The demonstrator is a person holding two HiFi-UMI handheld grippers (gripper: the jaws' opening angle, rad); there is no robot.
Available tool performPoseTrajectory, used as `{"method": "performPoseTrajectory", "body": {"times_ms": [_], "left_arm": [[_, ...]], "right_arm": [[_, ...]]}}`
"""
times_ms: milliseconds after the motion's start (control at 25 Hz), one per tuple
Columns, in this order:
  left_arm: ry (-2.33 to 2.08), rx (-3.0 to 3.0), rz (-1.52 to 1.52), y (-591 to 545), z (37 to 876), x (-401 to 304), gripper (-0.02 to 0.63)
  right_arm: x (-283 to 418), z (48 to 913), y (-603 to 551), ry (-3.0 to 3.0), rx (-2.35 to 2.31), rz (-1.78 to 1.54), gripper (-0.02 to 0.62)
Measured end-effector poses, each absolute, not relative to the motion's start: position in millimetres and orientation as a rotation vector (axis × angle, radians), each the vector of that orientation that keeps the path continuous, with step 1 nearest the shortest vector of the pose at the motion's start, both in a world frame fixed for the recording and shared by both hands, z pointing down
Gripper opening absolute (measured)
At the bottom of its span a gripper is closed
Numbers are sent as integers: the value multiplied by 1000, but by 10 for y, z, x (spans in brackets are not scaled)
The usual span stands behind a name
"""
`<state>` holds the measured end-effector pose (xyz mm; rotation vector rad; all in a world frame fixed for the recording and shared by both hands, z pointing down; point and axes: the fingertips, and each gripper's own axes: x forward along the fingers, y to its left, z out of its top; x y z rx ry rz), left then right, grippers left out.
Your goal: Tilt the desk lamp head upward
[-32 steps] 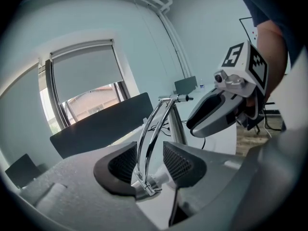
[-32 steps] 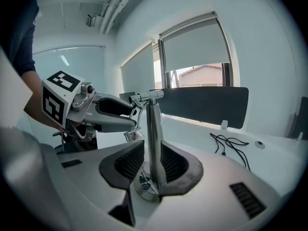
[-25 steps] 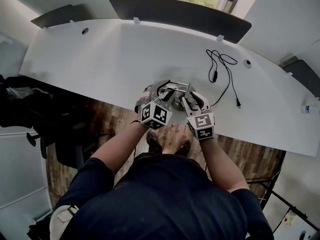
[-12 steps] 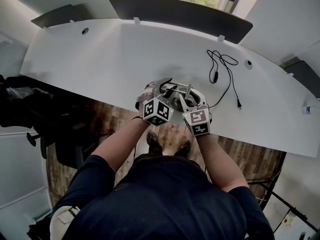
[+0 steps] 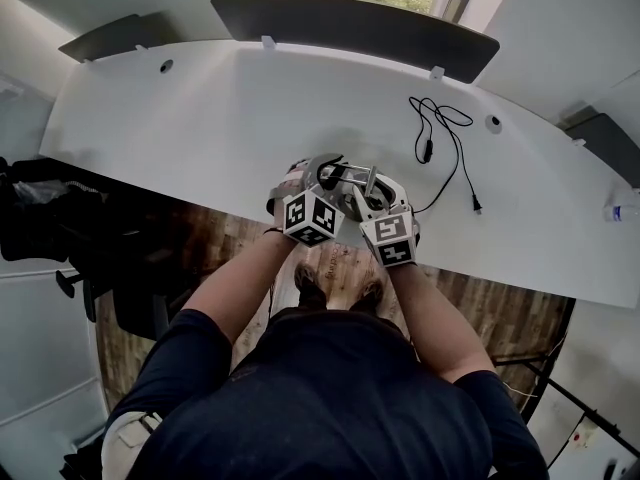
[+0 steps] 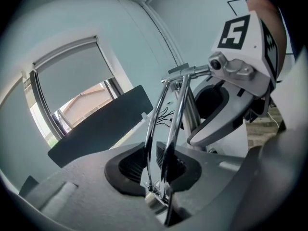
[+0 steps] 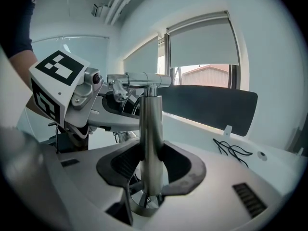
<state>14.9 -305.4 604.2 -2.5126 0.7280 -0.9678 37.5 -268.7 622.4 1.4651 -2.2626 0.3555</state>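
A chrome desk lamp (image 5: 350, 181) stands at the desk's near edge, between both grippers. In the left gripper view its twin thin arm rods (image 6: 169, 119) run up between the jaws of my left gripper (image 6: 153, 165). Those jaws are closing, and the ribbed pads sit against the rods. My right gripper (image 7: 150, 170) has the thick chrome post (image 7: 150, 129) between its jaws. These jaws are opening, wide around the post. A crossbar (image 7: 144, 80) tops the post. I cannot make out the lamp head clearly.
The white desk (image 5: 200, 118) curves away, with a dark partition (image 5: 350, 23) along its back edge. A loose black cable (image 5: 440, 133) lies to the right of the lamp. A small bottle (image 5: 620, 211) lies at the far right edge. Wooden floor shows below the desk edge.
Both grippers have shifted slightly forward and closer together around the lamp. The right marker cube has moved left toward the left one.
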Motion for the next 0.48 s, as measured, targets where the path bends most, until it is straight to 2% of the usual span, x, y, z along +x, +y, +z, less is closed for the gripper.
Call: {"method": "performPoseTrajectory", "body": {"times_ms": [480], "left_arm": [[677, -2448, -1116, -3028, 5995, 108, 71]], "right_arm": [[366, 6238, -2669, -2253, 1457, 416, 150]]}}
